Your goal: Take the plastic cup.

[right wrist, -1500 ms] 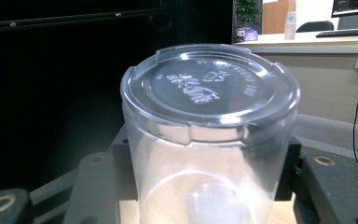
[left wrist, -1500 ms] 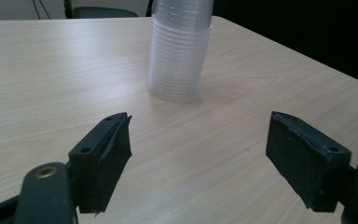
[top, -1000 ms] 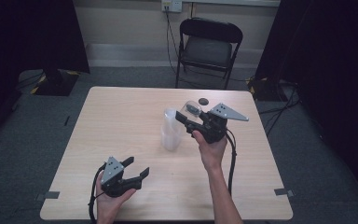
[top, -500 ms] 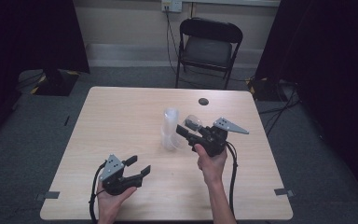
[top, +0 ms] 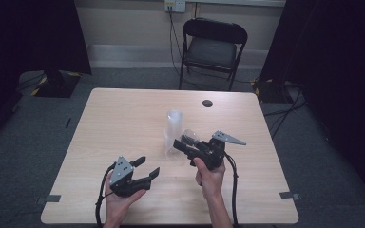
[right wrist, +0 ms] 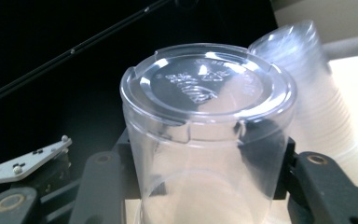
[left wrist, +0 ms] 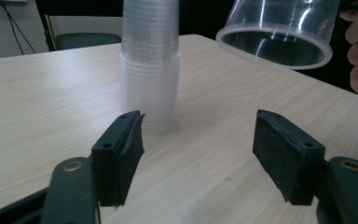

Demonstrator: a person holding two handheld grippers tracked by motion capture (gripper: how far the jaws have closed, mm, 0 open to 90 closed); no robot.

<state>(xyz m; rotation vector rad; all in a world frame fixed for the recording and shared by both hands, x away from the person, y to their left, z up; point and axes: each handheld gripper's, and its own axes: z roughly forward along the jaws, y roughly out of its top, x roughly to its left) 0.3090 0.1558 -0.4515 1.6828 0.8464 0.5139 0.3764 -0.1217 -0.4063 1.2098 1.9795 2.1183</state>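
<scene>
- The right tongs [top: 183, 144] are clamped on a clear cup [right wrist: 205, 135], held upside down and tilted above the counter [top: 123, 118], just beside the cup stack [top: 173, 133].
- The left tongs [top: 147, 167] stand apart with nothing between them, though their jaws have just been closing a little; they sit low near the counter's near edge.
- The stack [left wrist: 150, 65] stands upright mid-counter, between the left tongs and the far edge.
- A small dark disc [top: 207, 103] lies well beyond.
- A black chair [top: 212, 45] stands behind the counter.
</scene>
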